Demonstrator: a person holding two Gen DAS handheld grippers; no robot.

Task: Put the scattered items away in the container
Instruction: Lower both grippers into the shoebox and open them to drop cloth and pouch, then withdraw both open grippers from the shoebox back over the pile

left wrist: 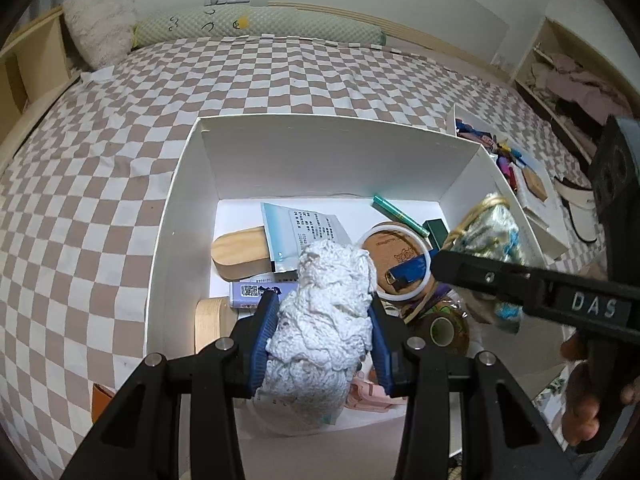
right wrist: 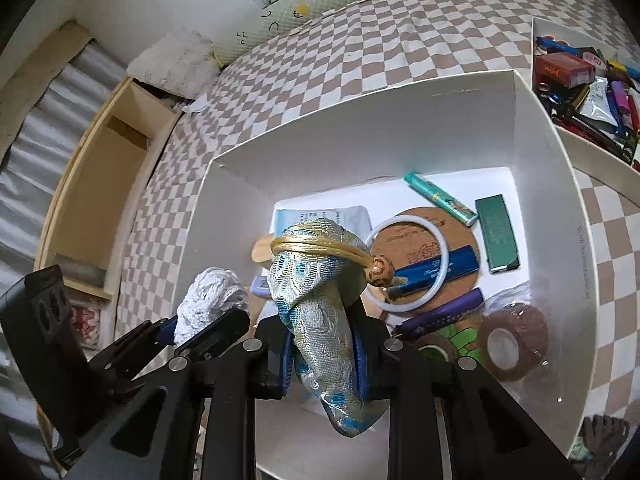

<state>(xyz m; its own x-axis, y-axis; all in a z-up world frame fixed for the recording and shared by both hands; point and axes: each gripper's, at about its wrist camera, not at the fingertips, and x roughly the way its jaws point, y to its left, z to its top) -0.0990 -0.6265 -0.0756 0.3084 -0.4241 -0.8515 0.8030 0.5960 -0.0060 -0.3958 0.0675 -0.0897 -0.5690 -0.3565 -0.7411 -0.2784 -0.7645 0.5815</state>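
A white open box (left wrist: 188, 184) sits on a checkered bed and holds several items. My left gripper (left wrist: 322, 312) is shut on a white crumpled cloth (left wrist: 328, 312), held over the box's near left part. My right gripper (right wrist: 322, 320) is shut on a silver-blue brocade pouch (right wrist: 320, 304) with a gold cord, held above the box (right wrist: 552, 184). The pouch and right gripper show at the right in the left wrist view (left wrist: 492, 224). The cloth and left gripper show at the left in the right wrist view (right wrist: 212, 304).
Inside the box lie a cork coaster with a white ring (right wrist: 412, 264), a green case (right wrist: 498, 236), a teal lighter (right wrist: 440, 198), brown tape rolls (right wrist: 512, 344), wooden pieces (left wrist: 236, 252) and a paper sachet (left wrist: 304, 232). A second white box of small items (right wrist: 584, 92) stands at right.
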